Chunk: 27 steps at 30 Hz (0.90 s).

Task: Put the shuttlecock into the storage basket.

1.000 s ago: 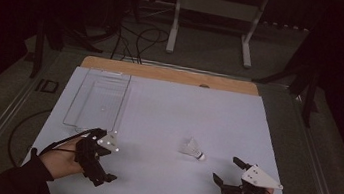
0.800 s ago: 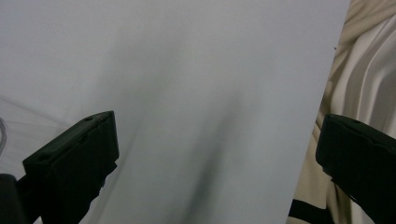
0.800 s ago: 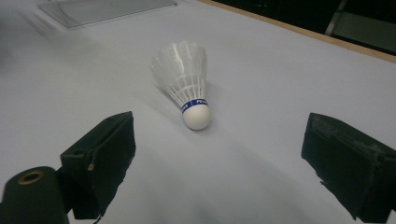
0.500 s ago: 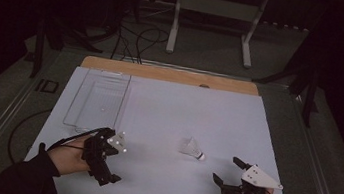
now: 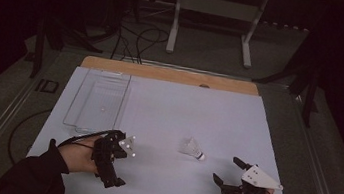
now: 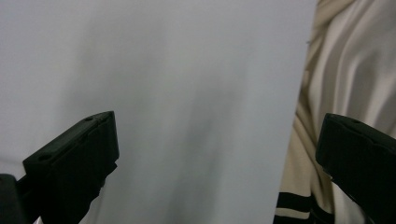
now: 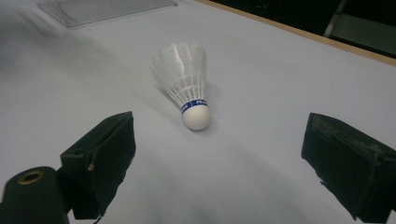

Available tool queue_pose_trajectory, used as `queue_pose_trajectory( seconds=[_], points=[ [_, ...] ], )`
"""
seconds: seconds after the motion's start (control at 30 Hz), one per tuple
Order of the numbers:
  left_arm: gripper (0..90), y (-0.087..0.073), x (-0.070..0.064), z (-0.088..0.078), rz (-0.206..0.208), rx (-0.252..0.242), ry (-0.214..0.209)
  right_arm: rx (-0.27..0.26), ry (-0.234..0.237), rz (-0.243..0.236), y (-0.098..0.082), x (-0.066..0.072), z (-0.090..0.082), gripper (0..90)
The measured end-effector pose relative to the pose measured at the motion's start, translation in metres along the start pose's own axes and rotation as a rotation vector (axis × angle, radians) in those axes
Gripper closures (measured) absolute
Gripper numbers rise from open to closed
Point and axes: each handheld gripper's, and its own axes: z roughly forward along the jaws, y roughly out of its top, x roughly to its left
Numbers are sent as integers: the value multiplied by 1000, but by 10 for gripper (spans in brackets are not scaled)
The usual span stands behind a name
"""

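Note:
A white feather shuttlecock (image 5: 192, 148) with a blue band lies on its side on the white table (image 5: 198, 110), cork end toward the near right. In the right gripper view the shuttlecock (image 7: 187, 86) lies a short way ahead of my right gripper (image 7: 219, 154), whose jaws stand open and empty on either side of it. From above, my right gripper (image 5: 227, 170) sits near the front right edge, pointing at the shuttlecock. My left gripper (image 5: 113, 162) is at the front left, open and empty. In its own view my left gripper (image 6: 215, 154) looks across bare table.
A clear plastic tray (image 5: 96, 99) lies at the back left of the table. A wooden strip (image 5: 168, 75) runs along the far edge. Beige cloth with dark stripes (image 6: 345, 84) shows past the table edge in the left gripper view. Stands and cables sit on the floor behind.
My left hand has shifted slightly to the right and turned its gripper. The right gripper and the shuttlecock have stayed where they were.

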Motion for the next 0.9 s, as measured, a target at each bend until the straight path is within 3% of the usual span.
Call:
queue_pose_trajectory(
  seconds=[0.43,0.9],
  points=[
    [2,18,0,6,41,23,-23,4,-1,4,0,0,0,99],
    [2,38,4,8,82,-4,-50,4,-1,4,-1,0,0,98]
  ],
)
